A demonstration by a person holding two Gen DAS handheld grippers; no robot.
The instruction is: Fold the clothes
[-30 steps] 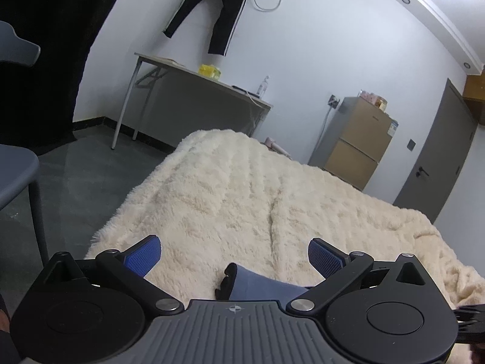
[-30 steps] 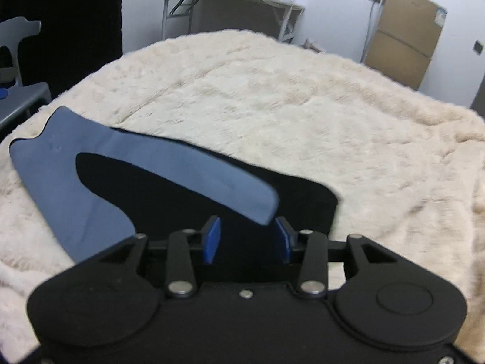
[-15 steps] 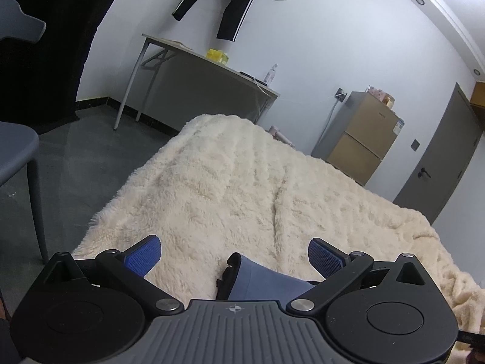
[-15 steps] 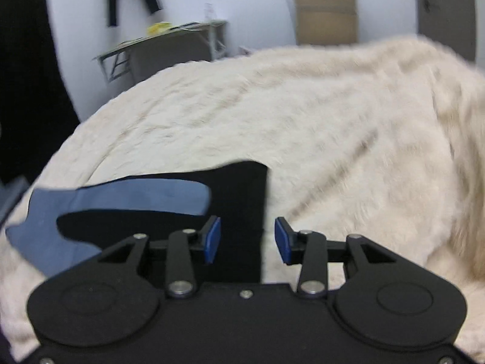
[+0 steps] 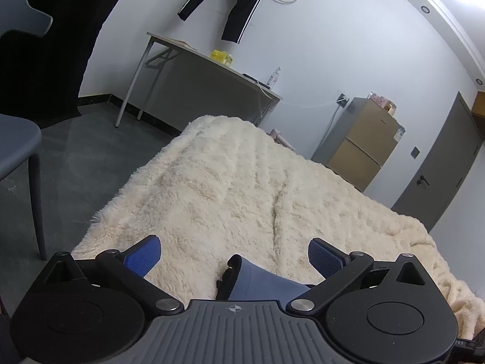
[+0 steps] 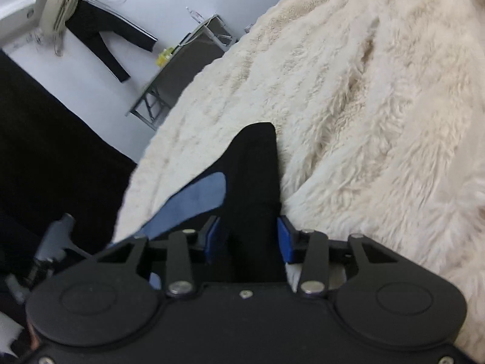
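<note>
A blue and black garment lies on the cream fluffy blanket (image 5: 242, 188). In the left wrist view one blue end with a black edge (image 5: 257, 282) shows between the wide-open fingers of my left gripper (image 5: 233, 254), which holds nothing. In the right wrist view the garment's black part (image 6: 254, 182) runs between the blue pads of my right gripper (image 6: 250, 236), with a blue panel (image 6: 197, 200) at its left. The pads stand apart on either side of the cloth, not pinching it. The view is rolled to one side.
A grey chair (image 5: 18, 157) stands left of the bed. A folding table (image 5: 206, 63) is against the far wall with black trousers (image 5: 230, 3) hanging above. A brown fridge (image 5: 360, 139) and a grey door (image 5: 439, 163) are at the right.
The right gripper has swung and rolled, so its view tilts and the garment now points up between its pads. The left gripper has tipped slightly and stays open.
</note>
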